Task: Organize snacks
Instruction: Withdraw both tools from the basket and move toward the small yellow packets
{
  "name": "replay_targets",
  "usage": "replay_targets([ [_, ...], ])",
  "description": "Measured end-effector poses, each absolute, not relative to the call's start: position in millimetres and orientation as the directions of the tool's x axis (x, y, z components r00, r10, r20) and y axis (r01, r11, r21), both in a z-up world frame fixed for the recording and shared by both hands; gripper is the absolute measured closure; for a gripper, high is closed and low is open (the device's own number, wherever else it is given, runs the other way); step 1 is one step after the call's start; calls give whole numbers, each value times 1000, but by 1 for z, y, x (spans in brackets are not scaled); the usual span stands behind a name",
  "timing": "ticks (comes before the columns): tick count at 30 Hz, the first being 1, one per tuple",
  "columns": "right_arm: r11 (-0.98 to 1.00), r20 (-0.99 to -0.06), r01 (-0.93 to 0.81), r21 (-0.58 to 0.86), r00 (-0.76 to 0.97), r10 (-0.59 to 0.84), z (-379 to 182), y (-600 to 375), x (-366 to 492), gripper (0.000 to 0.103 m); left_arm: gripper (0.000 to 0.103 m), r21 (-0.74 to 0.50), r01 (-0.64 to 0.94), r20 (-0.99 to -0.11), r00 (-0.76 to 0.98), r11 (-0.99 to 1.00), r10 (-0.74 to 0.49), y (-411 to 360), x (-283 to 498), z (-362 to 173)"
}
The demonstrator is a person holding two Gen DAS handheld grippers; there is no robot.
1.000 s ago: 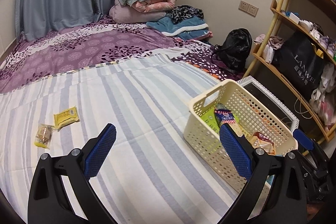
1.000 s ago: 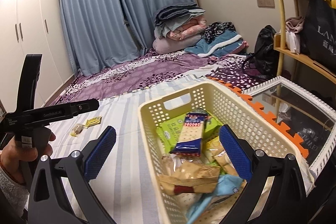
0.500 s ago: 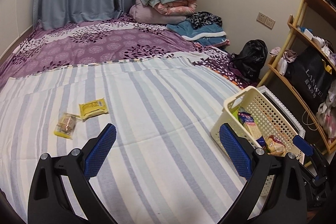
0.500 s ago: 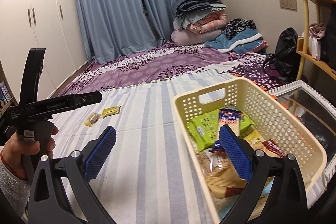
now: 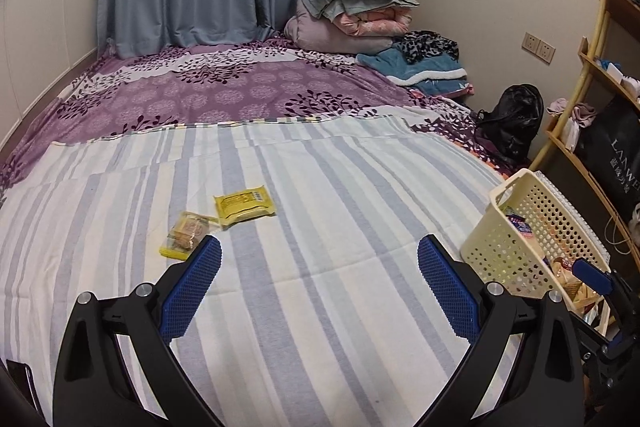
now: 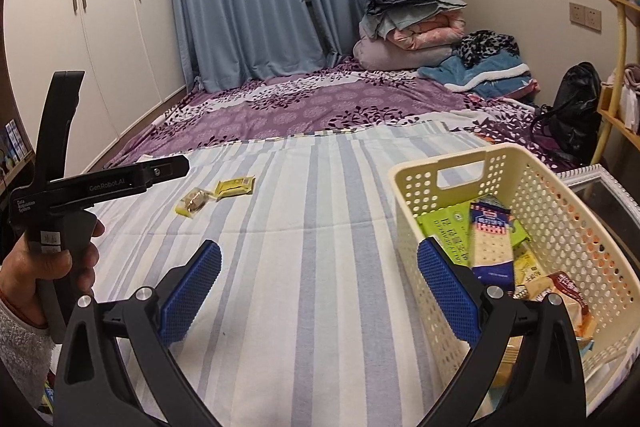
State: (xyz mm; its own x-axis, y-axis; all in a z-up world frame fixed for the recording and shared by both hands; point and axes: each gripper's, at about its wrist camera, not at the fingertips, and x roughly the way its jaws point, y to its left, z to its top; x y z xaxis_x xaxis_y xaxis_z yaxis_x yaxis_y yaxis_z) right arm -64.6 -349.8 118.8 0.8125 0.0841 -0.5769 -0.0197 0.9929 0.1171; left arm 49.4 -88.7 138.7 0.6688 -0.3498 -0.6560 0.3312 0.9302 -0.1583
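The striped sheet [image 5: 320,227] spreads wide and bare ahead of both sets of jaws, with the purple floral cover [image 5: 240,87] beyond it. The cream basket [image 6: 560,227], holding snack packets, sits at the sheet's right edge, partly behind the right finger of the right gripper [image 6: 319,267]. The yellow packet [image 5: 245,205] and clear-wrapped snack [image 5: 187,233], touching, lie just ahead of the left finger of the left gripper [image 5: 319,267]. Both grippers are spread wide, holding nothing.

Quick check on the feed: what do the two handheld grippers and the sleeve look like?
Both grippers, left gripper and right gripper, have black Y-shaped frames, silver pivot screws and blue textured pads. The left gripper's black pistol-grip body carries white "GenRobot.AI" lettering. A fuzzy white-grey sleeve covers the wrist.
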Motion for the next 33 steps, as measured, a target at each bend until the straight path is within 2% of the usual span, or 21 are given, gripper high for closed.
replay_targets([
  [5,993,-603,-48,111,791,106,110,-333,-52,5,3,-125,297,-673,676,947,-301,-72,55,128],
  [27,983,-689,-106,151,702,182,66,-303,1,5,3,-152,114,-768,611,982,-190,18,114,65],
  [33,979,-700,-122,161,685,201,58,-297,6,5,3,-162,130,-787,581,978,-208,19,129,46],
])
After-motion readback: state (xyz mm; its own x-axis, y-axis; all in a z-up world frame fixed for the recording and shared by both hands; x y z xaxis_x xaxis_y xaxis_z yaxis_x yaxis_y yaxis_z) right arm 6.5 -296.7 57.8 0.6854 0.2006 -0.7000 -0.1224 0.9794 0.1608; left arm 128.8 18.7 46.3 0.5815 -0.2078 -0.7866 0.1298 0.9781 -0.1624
